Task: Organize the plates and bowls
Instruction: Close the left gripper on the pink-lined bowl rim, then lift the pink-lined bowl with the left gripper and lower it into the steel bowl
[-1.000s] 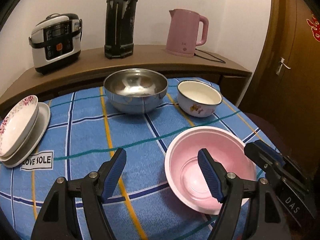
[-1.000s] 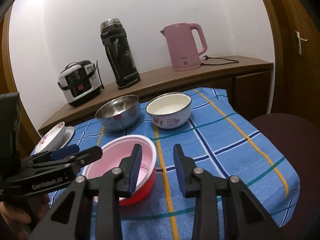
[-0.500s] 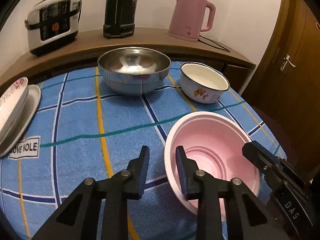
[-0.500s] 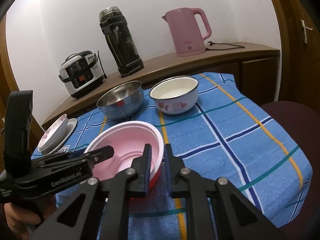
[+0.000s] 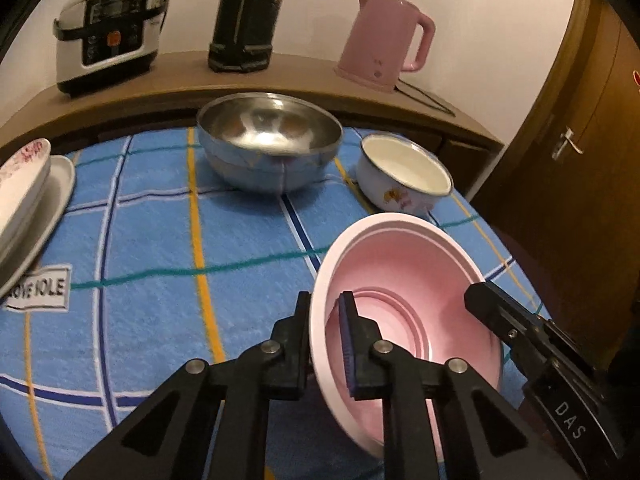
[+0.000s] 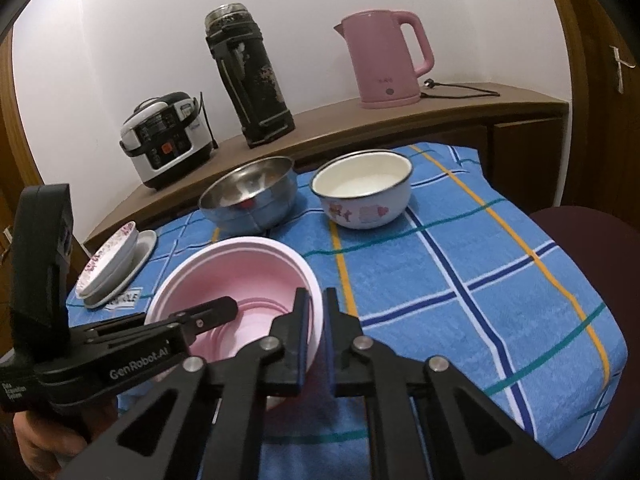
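A pink bowl [image 5: 404, 280] sits near the front right of the blue checked tablecloth [image 5: 160, 240]; it also shows in the right wrist view [image 6: 248, 276]. My left gripper [image 5: 325, 332] is shut on its left rim, and the bowl tilts up. My right gripper [image 6: 318, 328] is shut on its right rim. A steel bowl [image 5: 270, 140] and a white enamel bowl [image 5: 404, 176] stand at the back. Stacked plates [image 5: 28, 204] lie at the left edge.
A rice cooker [image 5: 108, 56], a dark thermos [image 5: 248, 16] and a pink kettle [image 5: 384, 56] with its cord stand on the wooden shelf behind the table. A wooden door [image 5: 580, 160] is at the right. A dark chair seat [image 6: 592, 248] lies beyond the table's right edge.
Both grippers moved in and closed on opposite rims of the pink bowl. The bowl has tipped and lifted from the cloth.
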`<action>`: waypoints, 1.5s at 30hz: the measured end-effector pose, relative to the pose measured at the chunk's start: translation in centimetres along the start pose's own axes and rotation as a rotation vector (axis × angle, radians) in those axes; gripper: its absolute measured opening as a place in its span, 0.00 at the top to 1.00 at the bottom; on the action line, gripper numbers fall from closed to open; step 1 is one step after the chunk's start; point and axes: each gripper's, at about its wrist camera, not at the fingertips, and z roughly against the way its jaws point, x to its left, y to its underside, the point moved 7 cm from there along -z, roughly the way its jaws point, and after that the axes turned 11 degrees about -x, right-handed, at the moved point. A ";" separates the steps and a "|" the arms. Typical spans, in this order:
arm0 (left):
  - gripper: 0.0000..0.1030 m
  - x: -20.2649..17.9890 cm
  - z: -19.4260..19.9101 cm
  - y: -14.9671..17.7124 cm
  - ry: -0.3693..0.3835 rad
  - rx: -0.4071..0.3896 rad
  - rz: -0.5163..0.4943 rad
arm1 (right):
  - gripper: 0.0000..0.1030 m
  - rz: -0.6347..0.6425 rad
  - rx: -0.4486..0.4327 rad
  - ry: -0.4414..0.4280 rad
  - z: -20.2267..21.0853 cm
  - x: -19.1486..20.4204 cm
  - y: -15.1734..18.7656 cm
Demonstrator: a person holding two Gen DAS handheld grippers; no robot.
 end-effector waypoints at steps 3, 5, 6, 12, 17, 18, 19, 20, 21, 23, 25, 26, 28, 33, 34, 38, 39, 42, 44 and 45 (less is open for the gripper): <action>0.85 0.3 0.6 -1.3 -0.018 -0.032 -0.002 | 0.94 0.008 -0.023 -0.015 -0.1 0.9 -1.1; 0.85 0.6 1.0 -2.6 -0.031 -0.059 -0.003 | 0.94 0.006 -0.038 -0.031 -0.4 1.5 -2.1; 0.85 0.8 1.1 -3.2 -0.036 -0.071 -0.003 | 0.94 0.002 -0.042 -0.039 -0.6 1.9 -2.7; 0.85 1.6 1.0 -7.5 -0.070 -0.151 -0.011 | 0.93 0.005 -0.110 -0.077 -2.1 3.8 -6.8; 0.85 2.9 -0.8 -10.5 -0.100 -0.170 -0.004 | 0.93 0.009 -0.141 -0.079 -4.8 4.4 -9.2; 0.85 3.1 -1.2 -10.8 -0.109 -0.170 -0.004 | 0.93 0.005 -0.140 -0.078 -5.4 4.3 -9.5; 0.85 3.4 -1.7 -11.3 -0.119 -0.171 -0.002 | 0.93 0.002 -0.139 -0.077 -6.2 4.3 -9.8; 0.85 3.7 -2.2 -11.7 -0.126 -0.171 0.002 | 0.93 0.000 -0.136 -0.075 -7.0 4.3 -10.1; 0.85 4.0 -2.7 -12.1 -0.133 -0.169 0.003 | 0.93 -0.001 -0.134 -0.072 -7.8 4.3 -10.3; 0.84 4.5 -3.8 -12.6 -0.145 -0.159 0.004 | 0.93 -0.003 -0.132 -0.066 -9.0 4.1 -10.6; 0.84 5.1 -5.0 -13.1 -0.156 -0.151 0.013 | 0.92 -0.016 -0.120 -0.061 -10.5 3.9 -10.8; 0.84 5.3 -5.4 -13.2 -0.160 -0.149 0.015 | 0.92 -0.023 -0.115 -0.061 -11.1 3.8 -10.8; 0.84 5.8 -6.3 -13.4 -0.167 -0.145 0.022 | 0.92 -0.033 -0.107 -0.057 -12.3 3.6 -10.8; 0.83 6.4 -8.0 -13.3 -0.189 -0.139 0.016 | 0.92 -0.042 -0.088 -0.050 -14.3 3.1 -10.6; 0.83 6.4 -8.2 -13.2 -0.191 -0.137 0.012 | 0.92 -0.044 -0.084 -0.050 -14.5 3.0 -10.5; 0.82 6.7 -9.4 -12.4 -0.190 -0.105 0.012 | 0.92 -0.034 -0.062 -0.034 -15.3 2.7 -9.8; 0.82 6.8 -9.6 -12.3 -0.193 -0.098 0.011 | 0.92 -0.032 -0.057 -0.029 -15.5 2.6 -9.6; 0.81 7.1 -9.8 -12.2 -0.207 -0.096 0.010 | 0.92 -0.027 -0.042 -0.030 -16.0 2.6 -9.2; 0.81 7.1 -9.8 -12.1 -0.202 -0.105 0.011 | 0.92 -0.018 -0.039 -0.031 -16.1 2.8 -9.1; 0.81 7.1 -9.9 -12.2 -0.200 -0.107 0.008 | 0.92 -0.013 -0.042 -0.030 -16.1 2.8 -9.1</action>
